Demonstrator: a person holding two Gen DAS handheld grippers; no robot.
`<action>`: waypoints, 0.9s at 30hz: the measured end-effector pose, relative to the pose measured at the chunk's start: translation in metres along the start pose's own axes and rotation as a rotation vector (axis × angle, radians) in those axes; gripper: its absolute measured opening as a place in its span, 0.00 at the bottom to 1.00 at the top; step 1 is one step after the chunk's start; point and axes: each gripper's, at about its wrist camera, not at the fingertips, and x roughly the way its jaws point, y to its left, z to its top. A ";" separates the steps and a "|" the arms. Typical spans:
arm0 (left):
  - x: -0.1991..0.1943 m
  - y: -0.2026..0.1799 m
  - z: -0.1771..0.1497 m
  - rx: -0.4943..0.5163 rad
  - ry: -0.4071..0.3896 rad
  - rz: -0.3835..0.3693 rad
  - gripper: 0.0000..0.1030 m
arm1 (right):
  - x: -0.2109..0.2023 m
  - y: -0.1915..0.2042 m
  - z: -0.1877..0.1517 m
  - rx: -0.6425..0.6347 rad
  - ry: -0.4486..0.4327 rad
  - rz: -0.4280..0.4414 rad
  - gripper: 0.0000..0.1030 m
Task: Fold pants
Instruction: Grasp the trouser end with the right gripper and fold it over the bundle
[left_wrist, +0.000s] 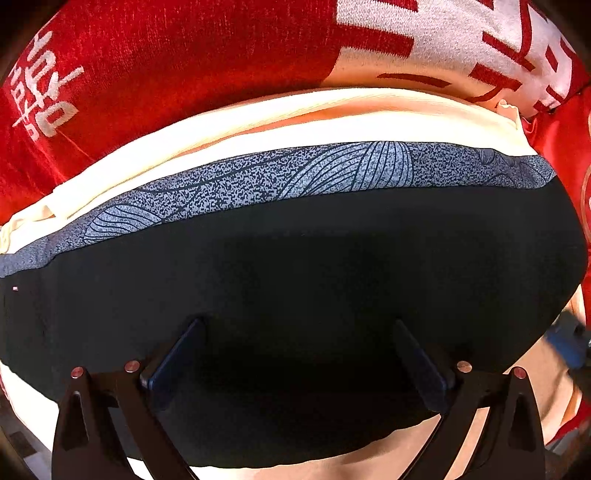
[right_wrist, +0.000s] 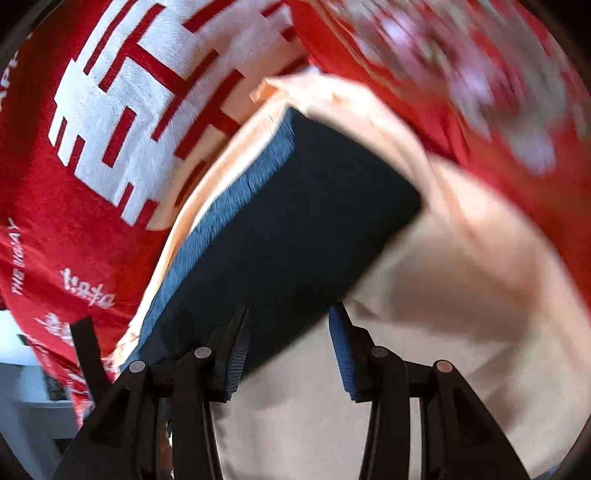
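The dark pants (left_wrist: 295, 251) lie folded, with a grey patterned band (left_wrist: 280, 177) along their far edge. They rest on a cream cloth (left_wrist: 295, 110). My left gripper (left_wrist: 298, 325) points straight down over the dark cloth, jaws wide apart, nothing pinched between them. In the blurred right wrist view the dark pants (right_wrist: 303, 206) show a blue band (right_wrist: 236, 206) on their left side. My right gripper (right_wrist: 288, 310) hovers at their near edge, open. Its left finger (right_wrist: 236, 350) is over the dark cloth and its right finger (right_wrist: 343, 350) is over the cream cloth (right_wrist: 424, 314).
A red blanket (left_wrist: 166, 66) with white lettering (right_wrist: 122, 110) covers the surface beyond and around the cloths. A blurred blue shape (left_wrist: 565, 343) shows at the right edge of the left wrist view. A pale floor or furniture (right_wrist: 26, 398) lies past the blanket's edge.
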 end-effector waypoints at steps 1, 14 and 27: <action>0.000 0.000 -0.001 0.001 -0.005 0.000 1.00 | 0.004 -0.006 -0.003 0.022 0.001 0.026 0.45; -0.002 -0.003 -0.015 0.003 -0.030 0.006 1.00 | 0.027 -0.014 0.019 0.077 -0.125 0.334 0.47; -0.037 -0.004 -0.025 0.025 -0.070 -0.010 0.77 | 0.031 -0.019 0.026 0.240 -0.043 0.379 0.16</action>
